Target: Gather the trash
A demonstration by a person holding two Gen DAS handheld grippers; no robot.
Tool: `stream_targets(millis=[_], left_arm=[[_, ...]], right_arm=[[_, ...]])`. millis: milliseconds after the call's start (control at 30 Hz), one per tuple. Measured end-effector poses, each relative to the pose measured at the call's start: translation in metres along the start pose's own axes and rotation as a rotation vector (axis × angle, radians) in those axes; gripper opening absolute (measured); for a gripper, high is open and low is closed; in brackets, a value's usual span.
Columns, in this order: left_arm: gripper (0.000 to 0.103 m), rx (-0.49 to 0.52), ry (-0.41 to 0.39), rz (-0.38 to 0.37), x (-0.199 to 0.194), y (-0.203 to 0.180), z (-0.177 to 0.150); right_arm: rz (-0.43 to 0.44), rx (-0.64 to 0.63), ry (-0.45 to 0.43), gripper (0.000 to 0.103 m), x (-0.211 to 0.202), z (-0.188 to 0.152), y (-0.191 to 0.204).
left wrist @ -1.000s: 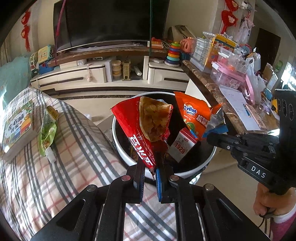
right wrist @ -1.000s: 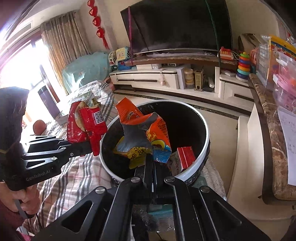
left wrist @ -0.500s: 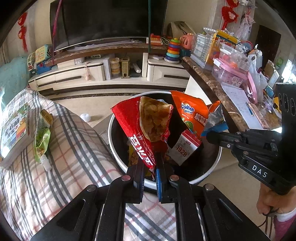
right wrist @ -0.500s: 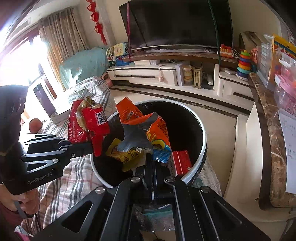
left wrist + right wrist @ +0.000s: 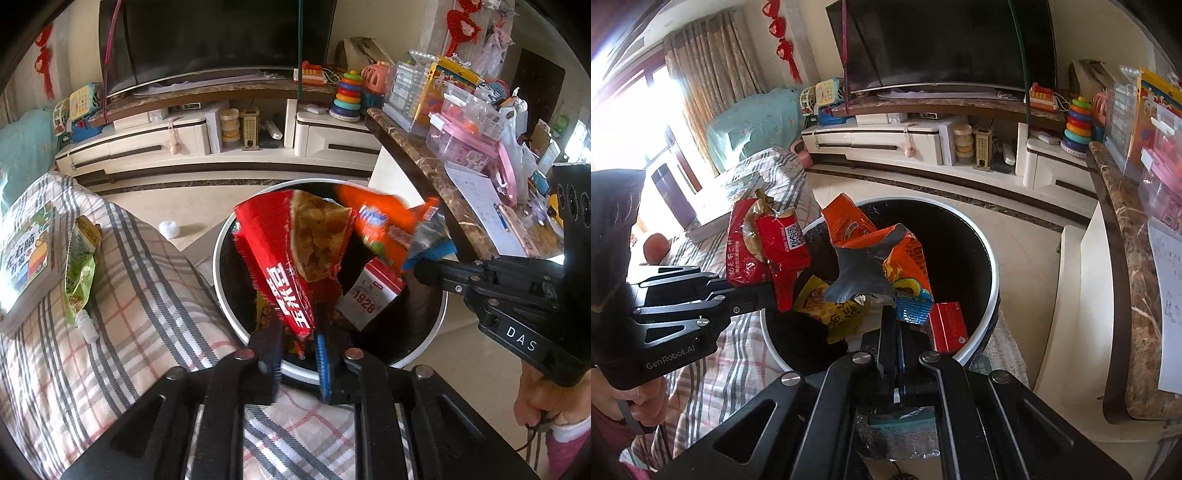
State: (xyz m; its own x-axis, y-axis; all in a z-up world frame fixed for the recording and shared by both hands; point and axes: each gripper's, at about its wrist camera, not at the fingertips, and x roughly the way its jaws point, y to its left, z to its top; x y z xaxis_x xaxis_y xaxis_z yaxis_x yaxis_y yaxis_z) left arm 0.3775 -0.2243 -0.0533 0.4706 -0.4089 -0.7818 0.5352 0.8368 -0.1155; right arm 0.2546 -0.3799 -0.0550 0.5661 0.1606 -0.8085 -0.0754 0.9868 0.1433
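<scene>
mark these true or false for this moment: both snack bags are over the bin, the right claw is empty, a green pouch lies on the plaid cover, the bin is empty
1. The red crinkled snack bag in the left claw hangs above the round black white-rimmed bin. True; its jaws are opening with the bag between them.
2. The right claw is empty. False: it is shut on the orange foil snack bag.
3. A green drink pouch lies on the plaid fabric cover. True.
4. The bin is empty. False: a red and white carton and a yellow wrapper lie inside.
</scene>
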Motion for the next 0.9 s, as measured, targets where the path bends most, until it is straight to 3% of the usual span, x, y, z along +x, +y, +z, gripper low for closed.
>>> stream_targets(millis=[133, 267, 367, 533, 700, 900], left_arm=[[0.031, 0.000, -0.016, 0.013, -0.005, 0.001, -0.002], [0.035, -0.021, -0.022, 0.019, -0.012, 0.006, -0.012], [0.046, -0.054, -0.034, 0.021, -0.021, 0.013, -0.024], [0.048, -0.114, -0.064, 0.015, -0.043, 0.022, -0.051], [0.056, -0.184, -0.106, 0.004, -0.070, 0.027, -0.081], [0.065, -0.239, -0.163, 0.008, -0.102, 0.033, -0.125]], right_arm=[[0.011, 0.018, 0.003, 0.009, -0.001, 0.001, -0.003], [0.010, 0.028, -0.012, 0.028, -0.008, -0.003, -0.002], [0.012, 0.039, -0.030, 0.034, -0.016, -0.006, -0.002], [0.028, 0.071, -0.065, 0.051, -0.028, -0.014, 0.003], [0.049, 0.101, -0.111, 0.081, -0.043, -0.024, 0.014], [0.057, 0.128, -0.170, 0.097, -0.061, -0.045, 0.035]])
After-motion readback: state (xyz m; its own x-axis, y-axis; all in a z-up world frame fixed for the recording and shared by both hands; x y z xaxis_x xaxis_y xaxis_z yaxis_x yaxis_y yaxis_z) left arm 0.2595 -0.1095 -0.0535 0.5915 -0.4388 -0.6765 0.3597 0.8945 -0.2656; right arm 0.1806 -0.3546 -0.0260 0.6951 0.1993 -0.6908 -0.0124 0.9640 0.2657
